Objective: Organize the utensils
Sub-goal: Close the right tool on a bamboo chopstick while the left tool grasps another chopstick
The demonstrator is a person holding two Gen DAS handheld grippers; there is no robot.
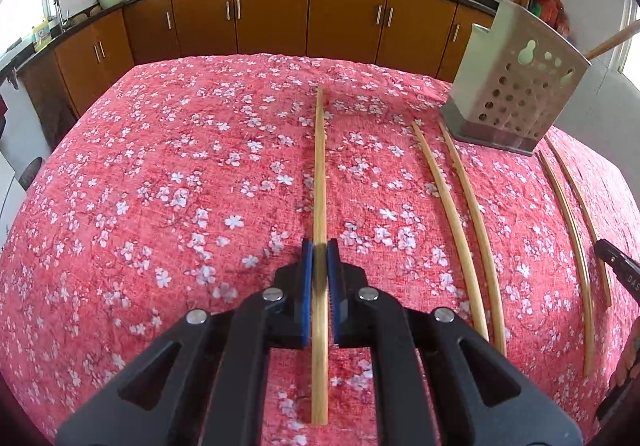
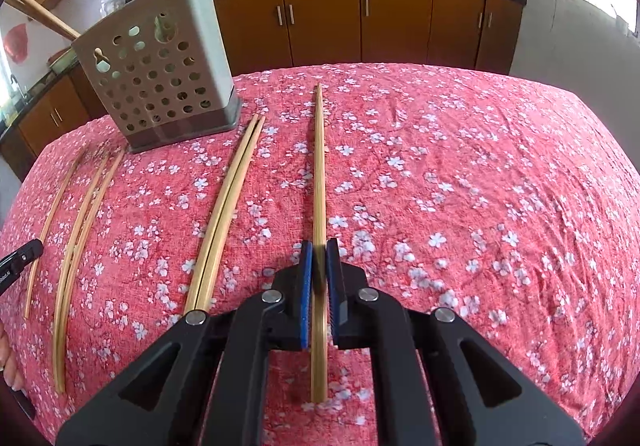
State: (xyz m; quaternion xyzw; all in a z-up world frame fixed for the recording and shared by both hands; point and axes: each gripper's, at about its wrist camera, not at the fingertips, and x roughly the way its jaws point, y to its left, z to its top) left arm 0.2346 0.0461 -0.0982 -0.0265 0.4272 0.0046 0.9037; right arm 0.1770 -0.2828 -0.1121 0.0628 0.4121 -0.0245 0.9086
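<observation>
So far nothing new is stowed: my left tool (image 1: 319,252) and right tool (image 2: 319,252) each clamp one chopstick (image 1: 320,166), while four chopsticks (image 1: 460,222) wait on the counter (image 1: 160,186) below the holder (image 1: 516,86), upper right.

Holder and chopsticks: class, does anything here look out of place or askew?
Yes. The holder stands upright, but chopsticks lie loose on the tablecloth beside it: two pairs on the cloth. The left gripper and the right gripper each clamp another chopstick.
</observation>
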